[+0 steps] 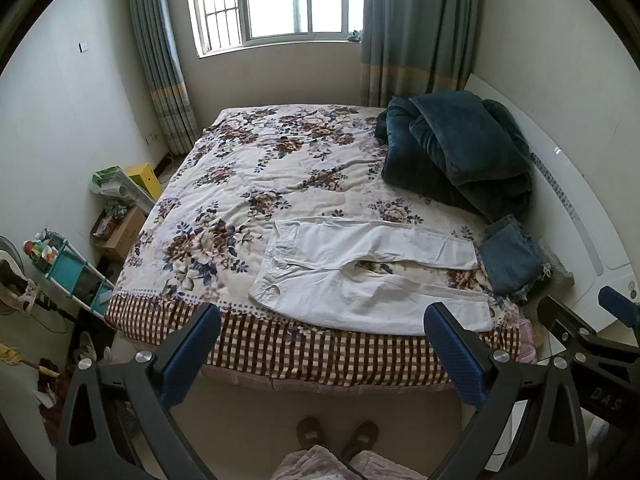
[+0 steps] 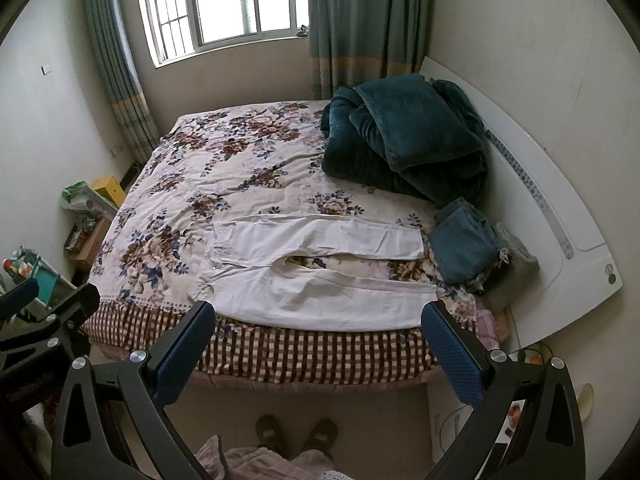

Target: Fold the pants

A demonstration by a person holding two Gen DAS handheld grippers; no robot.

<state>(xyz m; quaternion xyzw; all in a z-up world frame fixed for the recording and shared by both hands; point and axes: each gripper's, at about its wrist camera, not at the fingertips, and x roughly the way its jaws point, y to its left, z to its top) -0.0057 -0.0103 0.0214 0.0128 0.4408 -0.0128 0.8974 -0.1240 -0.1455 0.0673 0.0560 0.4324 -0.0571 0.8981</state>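
White pants (image 1: pixel 360 268) lie spread flat on the flowered bed (image 1: pixel 240 168) near its front edge, waist to the left, the two legs pointing right with a gap between them. They also show in the right wrist view (image 2: pixel 312 276). My left gripper (image 1: pixel 322 320) is open and empty, held above the floor in front of the bed, short of the pants. My right gripper (image 2: pixel 320 320) is open and empty too, beside the left one. Each gripper shows at the edge of the other's view.
A heap of dark teal blankets (image 1: pixel 456 152) fills the bed's far right. Folded blue jeans (image 1: pixel 512 256) lie just right of the pant legs. A white headboard (image 1: pixel 568 208) stands at the right. Boxes and a shelf cart (image 1: pixel 68 268) stand left of the bed.
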